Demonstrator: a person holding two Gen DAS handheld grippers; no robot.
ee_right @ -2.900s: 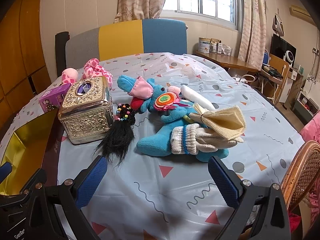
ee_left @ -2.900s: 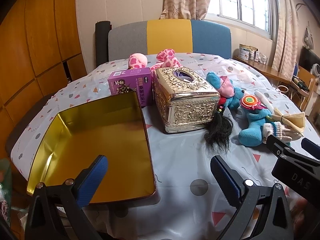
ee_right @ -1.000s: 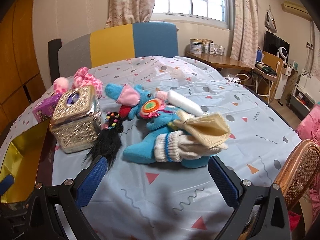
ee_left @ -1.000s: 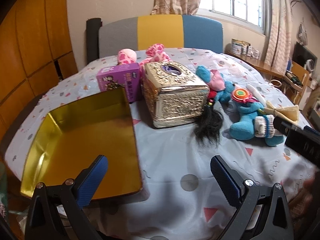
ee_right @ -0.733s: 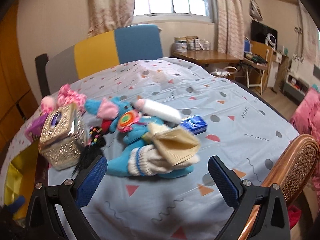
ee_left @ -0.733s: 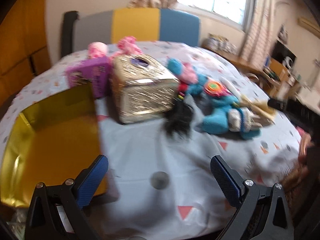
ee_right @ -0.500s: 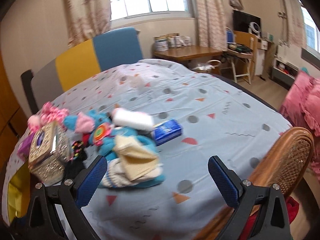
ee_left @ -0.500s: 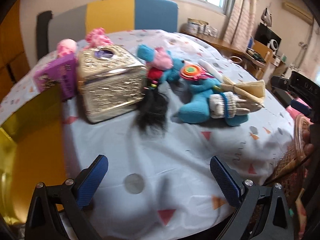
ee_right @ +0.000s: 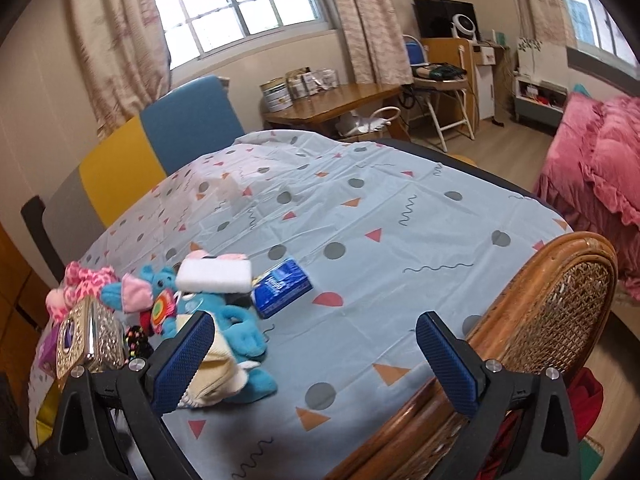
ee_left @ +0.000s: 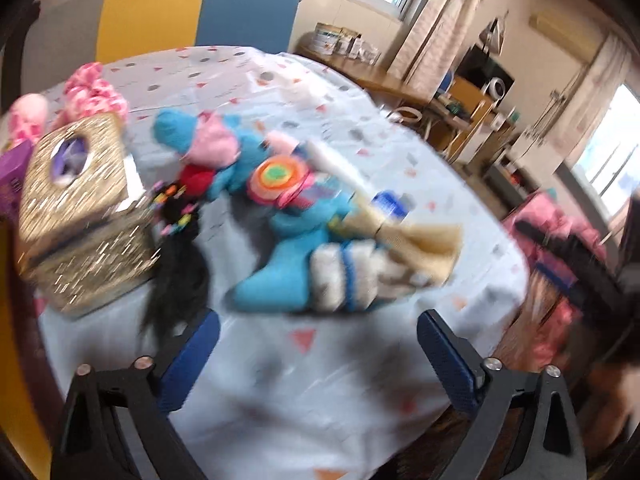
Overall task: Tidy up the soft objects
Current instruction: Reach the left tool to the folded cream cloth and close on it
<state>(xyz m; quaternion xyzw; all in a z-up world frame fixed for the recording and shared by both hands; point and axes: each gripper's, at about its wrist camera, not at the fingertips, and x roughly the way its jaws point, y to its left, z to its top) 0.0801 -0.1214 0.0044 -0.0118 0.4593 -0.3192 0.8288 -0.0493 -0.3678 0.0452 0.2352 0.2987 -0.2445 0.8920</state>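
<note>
Left wrist view, blurred: the left gripper (ee_left: 318,346) gapes wide, empty, above the tablecloth (ee_left: 288,384). At 12 o'clock lie the blue plush (ee_left: 292,228), glove (ee_left: 344,276) and cloth (ee_left: 416,244); the wig (ee_left: 176,280) and gold box (ee_left: 80,216) sit at 10.

Right wrist view: the right gripper (ee_right: 314,356) is wide, empty. Plush (ee_right: 240,336) at 9 o'clock, blue pack (ee_right: 282,287) at 11, wicker chair (ee_right: 560,304) at 3.

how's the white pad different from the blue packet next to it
The white pad is plain, thick and soft-looking; the blue packet is dark blue with white print and glossy. The white pad rests on the blue plush toy, while the blue packet lies on the tablecloth. Both are rectangular and sit side by side.
</note>
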